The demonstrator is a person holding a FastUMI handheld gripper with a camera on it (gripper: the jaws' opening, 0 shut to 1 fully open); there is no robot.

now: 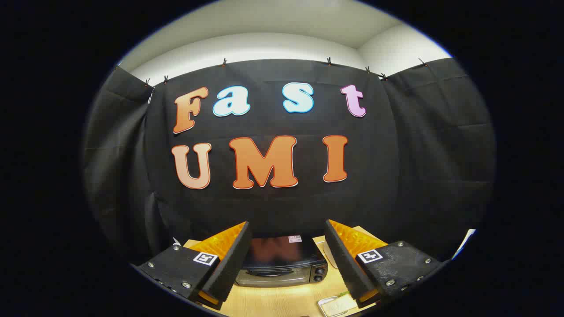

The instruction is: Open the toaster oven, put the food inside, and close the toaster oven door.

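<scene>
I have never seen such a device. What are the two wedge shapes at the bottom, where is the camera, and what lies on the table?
The camera rides on a hand-held gripper and looks forward along its two fingers; those are the wedge shapes. A person carries this tool; there is no robot arm. The jaws stand wide apart and hold nothing.

Between and beyond the fingers stands a toaster oven on a light wooden table. Its door looks closed, with knobs on its right side. Nearer to the camera, just inside the right finger, lies a small tray with something pale in it, probably the food; I cannot tell what it is. Behind everything hangs the booth's black cloth wall.
</scene>
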